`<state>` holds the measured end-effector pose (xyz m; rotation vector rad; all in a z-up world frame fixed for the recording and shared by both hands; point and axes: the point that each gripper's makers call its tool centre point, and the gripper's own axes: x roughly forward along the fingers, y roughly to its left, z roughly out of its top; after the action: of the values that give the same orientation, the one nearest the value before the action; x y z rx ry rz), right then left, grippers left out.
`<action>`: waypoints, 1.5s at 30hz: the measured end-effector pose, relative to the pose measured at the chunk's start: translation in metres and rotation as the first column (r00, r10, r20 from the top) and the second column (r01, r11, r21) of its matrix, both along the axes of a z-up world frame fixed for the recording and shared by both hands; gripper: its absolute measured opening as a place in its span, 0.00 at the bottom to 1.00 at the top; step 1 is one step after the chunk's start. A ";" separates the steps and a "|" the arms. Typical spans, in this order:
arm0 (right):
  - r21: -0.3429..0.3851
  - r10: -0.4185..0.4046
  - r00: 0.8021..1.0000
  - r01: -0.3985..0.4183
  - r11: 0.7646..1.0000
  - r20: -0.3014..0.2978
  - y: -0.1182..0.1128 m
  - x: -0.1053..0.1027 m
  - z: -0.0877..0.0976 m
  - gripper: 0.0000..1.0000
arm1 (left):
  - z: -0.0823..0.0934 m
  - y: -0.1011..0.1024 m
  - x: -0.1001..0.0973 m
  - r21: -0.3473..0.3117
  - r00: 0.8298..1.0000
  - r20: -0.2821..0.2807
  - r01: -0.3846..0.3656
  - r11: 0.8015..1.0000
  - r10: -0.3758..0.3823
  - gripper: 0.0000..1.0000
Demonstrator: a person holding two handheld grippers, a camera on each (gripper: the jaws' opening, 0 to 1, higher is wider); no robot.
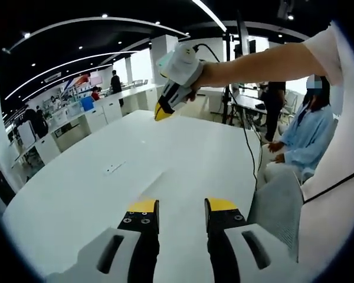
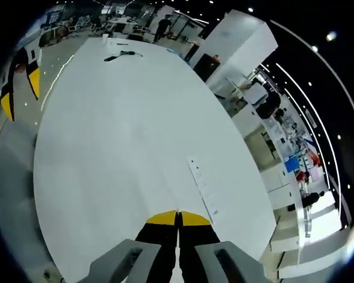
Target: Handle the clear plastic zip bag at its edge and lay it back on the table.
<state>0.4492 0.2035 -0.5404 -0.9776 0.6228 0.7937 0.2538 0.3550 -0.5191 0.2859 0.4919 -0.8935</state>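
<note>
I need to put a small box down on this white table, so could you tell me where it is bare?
Most of the table is bare. The clear zip bag lies ahead of the open left gripper; a dark cable sits at the far end. The wide stretch between them is free.

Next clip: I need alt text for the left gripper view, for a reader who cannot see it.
The left gripper, yellow-tipped jaws apart, points across a large white oval table where a clear plastic zip bag lies flat. Above the far side, a person's hand holds the right gripper in the air, jaws together and tilted down. A seated person in light blue waits at right.
</note>
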 end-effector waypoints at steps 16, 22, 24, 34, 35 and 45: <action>-0.015 0.018 1.000 -0.018 1.000 -0.005 0.021 -0.035 -0.072 0.00 | -0.009 0.002 0.004 -0.007 1.000 -0.024 -0.015 1.000 0.014 0.28; -0.020 0.005 0.999 -0.005 1.000 -0.043 0.027 -0.059 -0.108 0.00 | -0.013 0.004 0.003 -0.005 0.999 -0.033 -0.017 1.000 0.017 0.28; -0.020 -0.006 0.999 0.005 1.000 -0.048 0.027 -0.063 -0.122 0.00 | -0.014 0.005 0.003 -0.006 0.999 -0.036 -0.019 1.000 0.019 0.27; -0.017 -0.009 0.998 0.008 1.000 -0.054 0.041 -0.088 -0.157 0.00 | -0.020 0.006 -0.003 -0.001 0.999 -0.050 -0.023 1.000 0.023 0.27; -0.020 -0.012 0.999 0.011 1.000 -0.050 0.040 -0.088 -0.158 0.00 | -0.021 0.006 -0.003 -0.002 0.998 -0.051 -0.023 1.000 0.023 0.27; -0.058 0.032 0.996 -0.037 0.998 -0.080 0.037 -0.110 -0.189 0.00 | -0.026 0.006 -0.006 -0.001 0.998 -0.062 -0.024 1.000 0.024 0.27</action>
<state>0.3393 0.2406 -0.7296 -1.0179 0.7025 0.8515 0.2482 0.3614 -0.5447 0.2505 0.5508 -0.8812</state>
